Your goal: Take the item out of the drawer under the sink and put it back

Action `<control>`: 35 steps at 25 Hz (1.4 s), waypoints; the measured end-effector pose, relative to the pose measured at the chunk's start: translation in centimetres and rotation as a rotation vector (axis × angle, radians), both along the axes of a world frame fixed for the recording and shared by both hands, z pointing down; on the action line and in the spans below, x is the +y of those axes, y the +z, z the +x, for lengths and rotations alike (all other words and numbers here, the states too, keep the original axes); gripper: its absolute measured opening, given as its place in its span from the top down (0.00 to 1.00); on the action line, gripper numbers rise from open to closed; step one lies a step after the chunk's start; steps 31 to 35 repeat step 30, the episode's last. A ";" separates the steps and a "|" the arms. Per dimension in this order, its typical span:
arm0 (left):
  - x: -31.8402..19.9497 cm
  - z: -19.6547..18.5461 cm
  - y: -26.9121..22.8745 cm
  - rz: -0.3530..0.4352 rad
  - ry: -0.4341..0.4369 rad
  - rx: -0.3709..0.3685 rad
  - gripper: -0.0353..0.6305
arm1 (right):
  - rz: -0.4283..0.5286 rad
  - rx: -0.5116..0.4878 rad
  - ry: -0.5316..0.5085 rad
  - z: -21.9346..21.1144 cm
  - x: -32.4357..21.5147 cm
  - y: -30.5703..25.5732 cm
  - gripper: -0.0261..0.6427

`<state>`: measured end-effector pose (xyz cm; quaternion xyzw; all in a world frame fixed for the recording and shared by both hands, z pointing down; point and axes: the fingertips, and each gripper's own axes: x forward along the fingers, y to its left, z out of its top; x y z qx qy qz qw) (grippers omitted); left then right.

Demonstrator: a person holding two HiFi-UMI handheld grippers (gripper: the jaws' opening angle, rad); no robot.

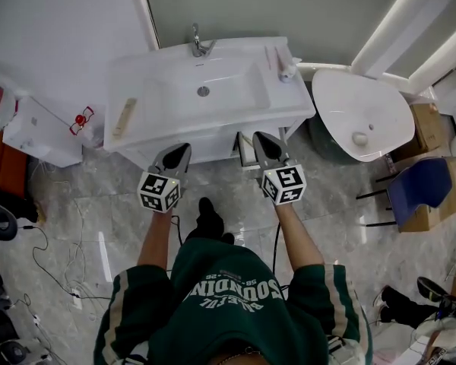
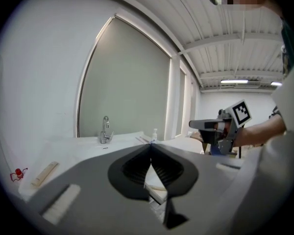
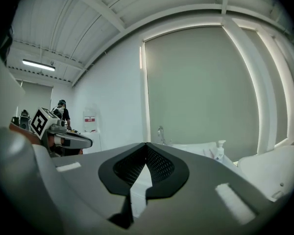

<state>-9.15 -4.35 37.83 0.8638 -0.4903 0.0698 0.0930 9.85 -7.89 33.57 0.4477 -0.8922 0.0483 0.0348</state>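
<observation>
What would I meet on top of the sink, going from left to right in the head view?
wooden stick → tap → bottle

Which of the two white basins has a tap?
The rectangular white vanity basin, with a chrome tap at its back edge; the oval white basin to its right shows none.

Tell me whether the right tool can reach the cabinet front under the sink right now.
Probably yes: the right tool points at the cabinet front below the sink with nothing between them, though its jaws are shut.
</observation>
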 end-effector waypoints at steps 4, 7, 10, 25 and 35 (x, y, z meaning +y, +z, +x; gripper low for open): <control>0.2 -0.8 -0.8 0.014 -0.020 0.005 0.87 | 0.016 -0.014 -0.023 -0.6 0.4 -0.5 0.96; 0.1 -1.2 -1.1 0.017 -0.029 0.006 0.87 | 0.006 -0.012 -0.030 -1.0 0.3 -0.6 0.96; 0.2 -1.5 -1.2 0.019 -0.030 0.005 0.87 | 0.006 -0.016 -0.032 -1.3 0.4 -0.6 0.96; 0.6 -1.6 -0.7 0.002 -0.029 0.017 0.87 | -0.011 -0.020 -0.035 -1.8 0.8 -0.1 0.96; 0.5 -1.4 -0.4 -0.002 -0.025 0.016 0.87 | -0.009 0.007 -0.053 -2.0 0.9 0.3 0.96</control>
